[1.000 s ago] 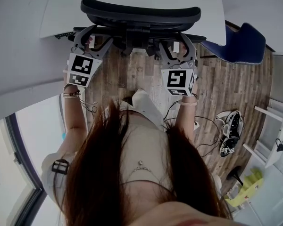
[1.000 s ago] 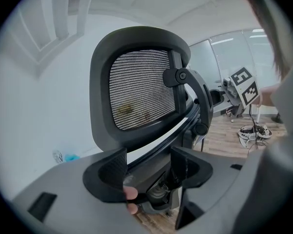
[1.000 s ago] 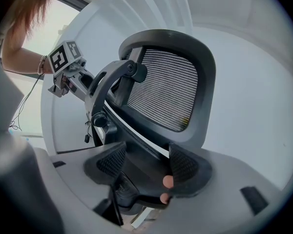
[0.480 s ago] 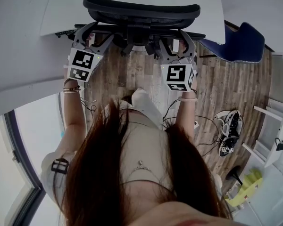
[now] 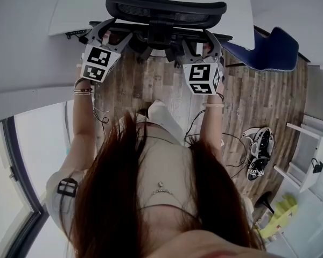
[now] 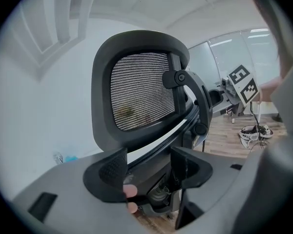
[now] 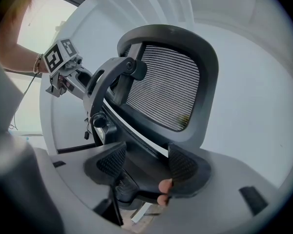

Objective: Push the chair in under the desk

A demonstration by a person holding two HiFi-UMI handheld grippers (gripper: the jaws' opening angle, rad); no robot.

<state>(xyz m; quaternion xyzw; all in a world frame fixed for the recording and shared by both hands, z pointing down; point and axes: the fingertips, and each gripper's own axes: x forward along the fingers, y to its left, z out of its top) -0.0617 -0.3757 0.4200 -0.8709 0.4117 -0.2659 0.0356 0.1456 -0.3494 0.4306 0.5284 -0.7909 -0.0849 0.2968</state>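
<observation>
Chair point(image 5: 164, 11) seat hidden under desk point(image 5: 75, 7)

The seat and base of the chair point(image 5: 164, 9) are hidden under the desk point(image 5: 75, 4), which is cut off by the head view's upper edge.

The chair point(image 5: 164, 9) fills upper centre before the table point(image 5: 81, 4). A blue chair point(image 5: 272, 50) obstructs upper right. The wood floor point(image 5: 264, 101) at centre right is open.

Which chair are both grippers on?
The black mesh-back chair: the left gripper and right gripper both sit at its back frame. The blue chair stands off to the right, untouched.
</observation>
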